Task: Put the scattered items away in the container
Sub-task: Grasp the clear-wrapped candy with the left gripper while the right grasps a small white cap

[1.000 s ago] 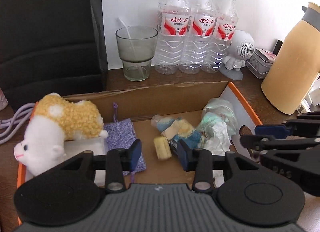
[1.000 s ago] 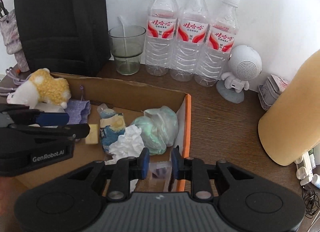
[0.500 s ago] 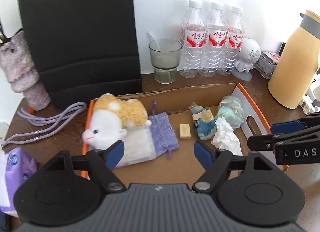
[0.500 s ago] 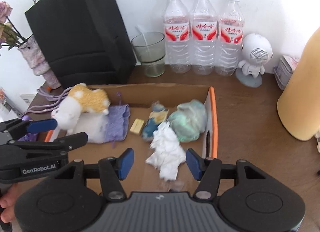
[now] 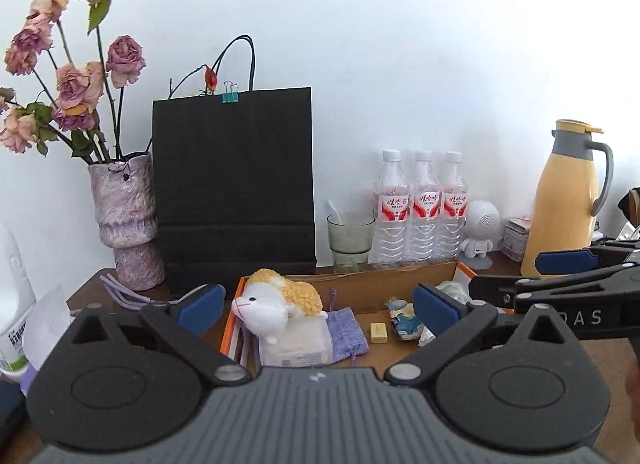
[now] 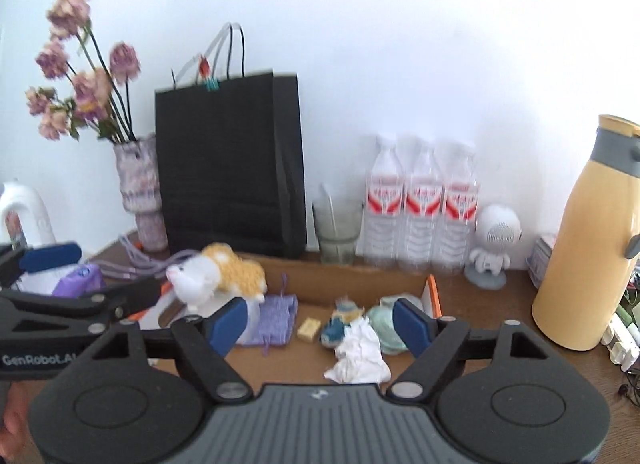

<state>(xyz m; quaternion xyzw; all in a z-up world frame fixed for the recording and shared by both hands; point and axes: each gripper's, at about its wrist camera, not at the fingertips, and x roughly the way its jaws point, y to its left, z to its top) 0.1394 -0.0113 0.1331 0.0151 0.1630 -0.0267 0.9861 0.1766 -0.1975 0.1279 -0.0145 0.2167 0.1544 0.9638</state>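
A cardboard box (image 5: 400,276) with orange edges (image 6: 434,296) sits on the wooden table. It holds a plush sheep (image 5: 280,300) (image 6: 220,272), a purple pouch (image 5: 346,330) (image 6: 276,318), a small yellow block (image 5: 378,333) (image 6: 309,329), a blue-yellow wrapper (image 5: 404,314) (image 6: 340,322), crumpled tissue (image 6: 358,352) and a pale green bundle (image 6: 386,324). My left gripper (image 5: 316,306) is open and empty, held back above the box. My right gripper (image 6: 320,322) is open and empty too, beside it.
Behind the box stand a black paper bag (image 5: 232,192), a glass (image 5: 350,238), three water bottles (image 5: 422,208), a white robot figure (image 5: 480,230), a yellow thermos (image 5: 560,200) and a vase of dried roses (image 5: 128,220). A purple cord (image 5: 120,296) and purple packet (image 6: 78,278) lie left.
Both grippers have pulled up and back from the box and opened wide. The tissue the right gripper was over now lies in the box.
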